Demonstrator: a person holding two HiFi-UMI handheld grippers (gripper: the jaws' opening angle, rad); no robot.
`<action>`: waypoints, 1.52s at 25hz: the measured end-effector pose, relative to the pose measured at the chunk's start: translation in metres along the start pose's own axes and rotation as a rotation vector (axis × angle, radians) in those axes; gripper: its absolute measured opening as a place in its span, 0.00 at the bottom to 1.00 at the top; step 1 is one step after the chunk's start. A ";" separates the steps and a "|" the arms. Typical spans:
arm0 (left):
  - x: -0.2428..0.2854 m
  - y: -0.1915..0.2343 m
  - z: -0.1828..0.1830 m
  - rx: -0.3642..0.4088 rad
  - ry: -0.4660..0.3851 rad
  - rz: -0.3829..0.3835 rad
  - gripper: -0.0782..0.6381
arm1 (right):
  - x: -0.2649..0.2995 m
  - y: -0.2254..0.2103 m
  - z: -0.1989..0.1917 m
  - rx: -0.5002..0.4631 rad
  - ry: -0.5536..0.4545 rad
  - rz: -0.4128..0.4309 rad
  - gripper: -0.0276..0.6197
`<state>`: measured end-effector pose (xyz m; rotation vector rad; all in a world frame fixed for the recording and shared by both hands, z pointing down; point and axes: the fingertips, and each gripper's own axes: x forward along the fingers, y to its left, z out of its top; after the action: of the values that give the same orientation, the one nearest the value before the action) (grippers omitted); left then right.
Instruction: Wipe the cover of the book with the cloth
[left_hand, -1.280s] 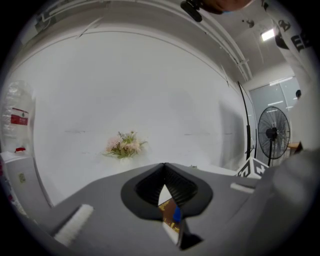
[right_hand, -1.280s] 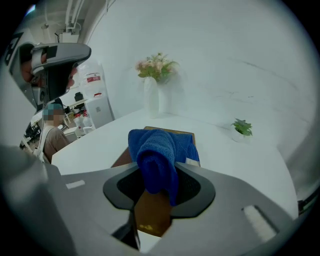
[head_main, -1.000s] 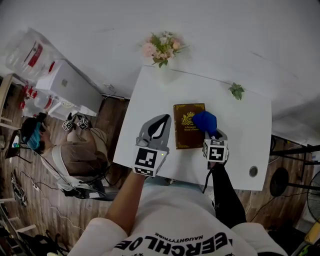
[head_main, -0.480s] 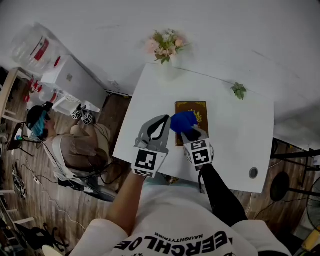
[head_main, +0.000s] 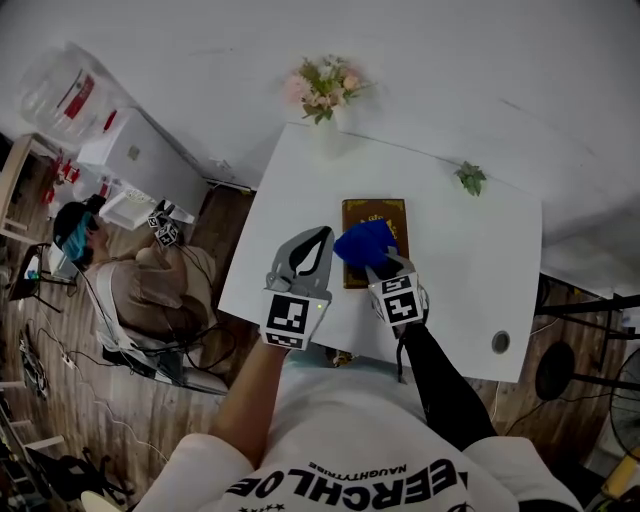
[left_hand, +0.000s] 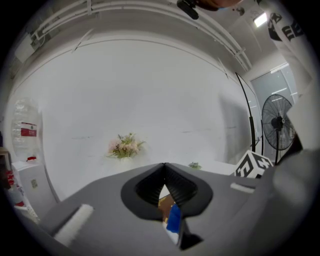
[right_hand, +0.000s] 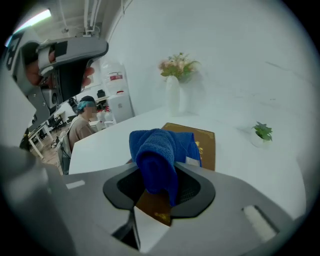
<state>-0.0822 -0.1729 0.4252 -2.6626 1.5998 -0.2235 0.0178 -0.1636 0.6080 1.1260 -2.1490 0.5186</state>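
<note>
A brown book (head_main: 384, 214) with gold print lies flat on the white table (head_main: 460, 270), also seen as the book (right_hand: 200, 142) in the right gripper view. My right gripper (head_main: 378, 262) is shut on a blue cloth (head_main: 364, 243), which rests on the book's near left part; the cloth (right_hand: 159, 157) bulges out between the jaws. My left gripper (head_main: 313, 248) hovers just left of the book with its jaws shut and nothing in them. Through its jaws a sliver of the book (left_hand: 165, 204) and cloth (left_hand: 174, 219) shows.
A vase of pink flowers (head_main: 325, 90) stands at the table's far left edge, and a small green plant (head_main: 470, 179) at the far right. A round hole (head_main: 500, 342) sits near the front right corner. A seated person (head_main: 140, 290) and white cabinets (head_main: 140, 160) are to the left.
My right gripper carried the blue cloth leftward across the book, from its right edge to its near left part. The left gripper stayed beside the book.
</note>
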 end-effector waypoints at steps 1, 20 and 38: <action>0.002 -0.001 0.000 0.000 -0.001 -0.002 0.19 | -0.003 -0.011 -0.004 0.015 0.001 -0.026 0.25; -0.004 -0.017 0.002 0.013 -0.009 -0.033 0.19 | -0.032 -0.017 0.012 0.036 -0.127 -0.035 0.25; -0.023 -0.010 -0.010 -0.036 0.023 0.007 0.19 | -0.019 0.019 -0.022 -0.045 0.005 0.019 0.25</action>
<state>-0.0854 -0.1475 0.4339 -2.6908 1.6346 -0.2271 0.0182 -0.1293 0.6090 1.0801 -2.1584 0.4785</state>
